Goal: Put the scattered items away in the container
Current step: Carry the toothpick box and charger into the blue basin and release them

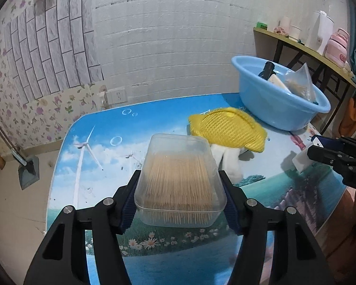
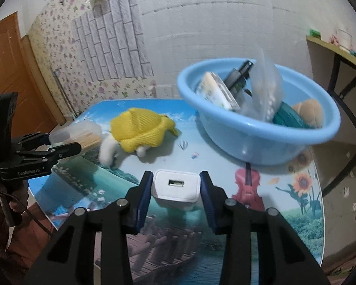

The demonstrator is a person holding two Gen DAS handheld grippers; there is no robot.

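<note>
Holding a toothpick box and a charger above the table

Gripping from both sides, our left gripper (image 1: 180, 194) pinches a clear toothpick box (image 1: 180, 180) at the lower centre of the left wrist view, its blue pads pressed on the box's two long walls. The box sits squarely between the fingers, lifted off the printed table (image 1: 102, 156). Our right gripper (image 2: 175, 187) pinches a white USB charger (image 2: 175, 186) at the lower centre of the right wrist view, its socket facing us, the pads tight on both flanks. Beyond the box, in the middle of the frame, a yellow and white plush toy (image 1: 227, 130) lies on the table. The blue basin (image 1: 280, 109) stands at the right of the left wrist view, well apart from both grippers, already holding a dark bottle (image 2: 237, 76), a plastic bag (image 2: 265, 90) and other things we cannot make out clearly.
</note>
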